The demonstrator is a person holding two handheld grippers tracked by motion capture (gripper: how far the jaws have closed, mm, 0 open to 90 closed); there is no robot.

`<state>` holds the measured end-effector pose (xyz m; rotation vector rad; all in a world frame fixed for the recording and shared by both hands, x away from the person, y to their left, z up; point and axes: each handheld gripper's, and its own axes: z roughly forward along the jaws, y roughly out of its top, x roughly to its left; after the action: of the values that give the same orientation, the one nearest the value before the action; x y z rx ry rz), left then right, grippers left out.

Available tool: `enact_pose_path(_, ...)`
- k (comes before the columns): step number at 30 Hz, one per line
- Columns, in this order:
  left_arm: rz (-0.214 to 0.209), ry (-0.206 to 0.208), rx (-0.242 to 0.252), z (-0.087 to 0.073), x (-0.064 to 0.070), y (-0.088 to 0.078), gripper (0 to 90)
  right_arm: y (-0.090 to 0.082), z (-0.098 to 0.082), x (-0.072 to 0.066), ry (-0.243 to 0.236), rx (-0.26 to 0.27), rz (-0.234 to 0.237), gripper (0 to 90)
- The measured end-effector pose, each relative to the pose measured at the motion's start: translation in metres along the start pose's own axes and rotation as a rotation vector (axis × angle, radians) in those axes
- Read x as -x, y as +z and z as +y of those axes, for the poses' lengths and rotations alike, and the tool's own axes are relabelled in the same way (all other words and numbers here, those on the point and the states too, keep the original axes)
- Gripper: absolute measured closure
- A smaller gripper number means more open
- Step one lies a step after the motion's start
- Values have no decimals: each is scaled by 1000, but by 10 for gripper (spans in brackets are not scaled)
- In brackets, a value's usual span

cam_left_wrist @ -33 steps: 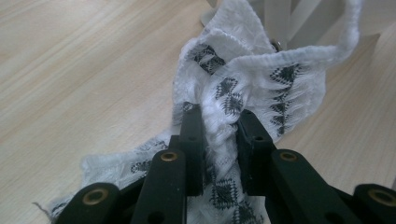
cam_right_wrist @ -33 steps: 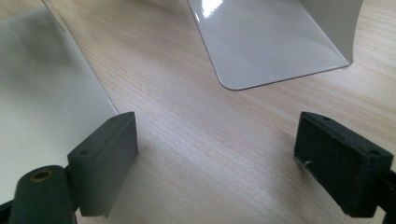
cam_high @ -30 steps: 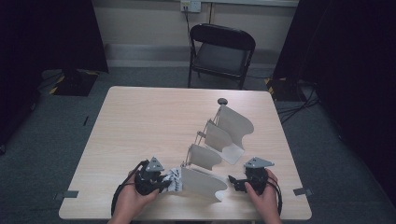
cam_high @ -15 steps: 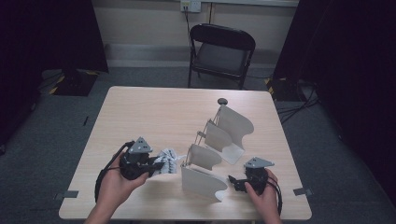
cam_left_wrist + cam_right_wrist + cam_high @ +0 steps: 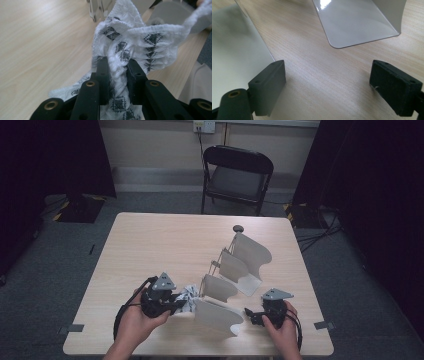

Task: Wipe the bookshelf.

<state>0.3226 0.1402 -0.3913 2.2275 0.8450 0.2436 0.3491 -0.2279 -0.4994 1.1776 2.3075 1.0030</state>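
Note:
A white cloth with black patterned trim [image 5: 187, 298] [image 5: 130, 47] hangs bunched between the jaws of my left gripper [image 5: 176, 306] [image 5: 117, 75], which is shut on it just above the table, left of the rack. The white rack of curved dividers [image 5: 235, 275] runs from the table's middle toward the front edge; its nearest panel [image 5: 215, 316] stands right beside the cloth. My right gripper [image 5: 251, 316] [image 5: 332, 82] rests low on the wood by the rack's front right, jaws wide open with bare table between them. One white divider [image 5: 234, 65] rises just beside its left finger.
The wooden table [image 5: 155, 245] has open surface at its left and far side. A small dark round object [image 5: 238, 228] lies near the far edge behind the rack. A black folding chair [image 5: 235, 175] stands beyond the table. Cables trail from both grippers at the front edge.
My left hand has lifted with the cloth, first swinging out to the left and then coming back toward the rack's front panel. The right hand has kept still.

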Motion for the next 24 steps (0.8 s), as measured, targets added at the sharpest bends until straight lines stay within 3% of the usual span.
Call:
enact_pose_path(13,-21,-47,-73,-28,-3,46,746,0,0,0,0,0,1,129)
enact_pose_path(24,-29,-48,-106,-44,-1,63,744,0,0,0,0,0,1,128)
